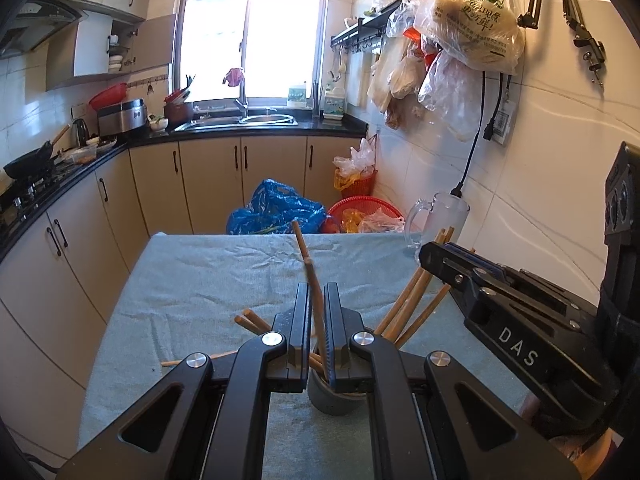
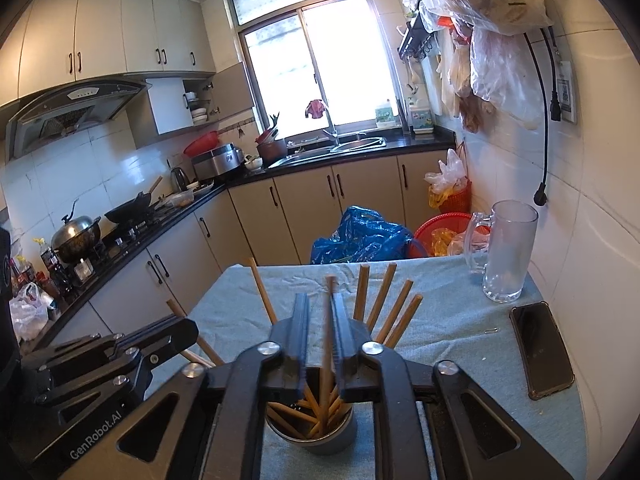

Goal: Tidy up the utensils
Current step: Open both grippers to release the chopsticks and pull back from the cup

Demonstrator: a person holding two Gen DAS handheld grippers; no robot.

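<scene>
A grey cup (image 2: 320, 438) holding several wooden chopsticks (image 2: 394, 310) stands on a table with a blue-grey cloth (image 2: 452, 320). My right gripper (image 2: 320, 312) is above the cup, its jaws nearly shut around one upright chopstick (image 2: 329, 328) whose lower end is in the cup. My left gripper (image 1: 318, 300) is also above the cup (image 1: 336, 398), shut on one chopstick (image 1: 310, 272) that points up and away. The right gripper's body (image 1: 520, 320) shows in the left wrist view. More chopsticks (image 1: 412, 300) fan out of the cup.
A glass mug (image 2: 506, 252) and a dark phone (image 2: 540, 354) are on the table at the right, near the tiled wall. Loose chopsticks (image 1: 250, 320) lie on the cloth left of the cup. Kitchen counters, a blue bag (image 1: 276, 208) and red baskets are beyond the table.
</scene>
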